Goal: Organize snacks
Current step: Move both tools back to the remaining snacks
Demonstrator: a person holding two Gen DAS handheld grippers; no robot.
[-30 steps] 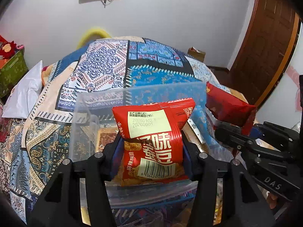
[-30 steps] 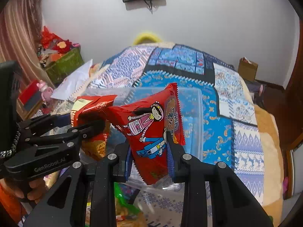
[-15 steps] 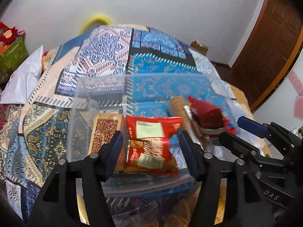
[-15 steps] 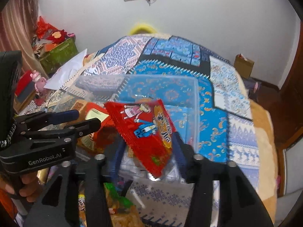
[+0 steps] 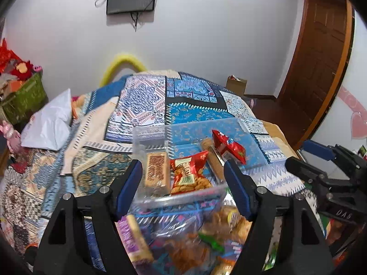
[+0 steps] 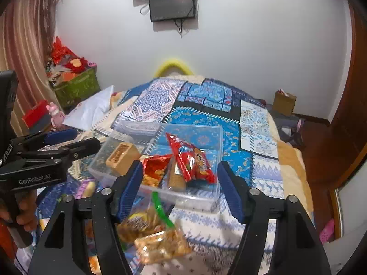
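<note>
A clear plastic box (image 5: 252, 133) (image 6: 213, 135) sits on the patterned bed. In it lie a red bean-snack bag (image 5: 189, 171) (image 6: 156, 168), a red cartoon-print bag (image 5: 229, 146) (image 6: 190, 158), a brown biscuit pack (image 5: 157, 168) (image 6: 121, 154) and a tan cracker roll (image 5: 212, 155) (image 6: 175, 178). My left gripper (image 5: 183, 189) is open and empty, pulled back above the box's near edge. My right gripper (image 6: 180, 189) is open and empty, also back from the box.
A pile of loose snack packets (image 5: 195, 240) (image 6: 151, 236) lies in front of the box, under both grippers. A white pillow (image 5: 50, 121) lies at the left. A green crate (image 6: 75, 89) stands by the wall. A wooden door (image 5: 321, 57) is at the right.
Both grippers opened and let their red bags drop into the box, then drew back and up. The bags now lie in the box.
</note>
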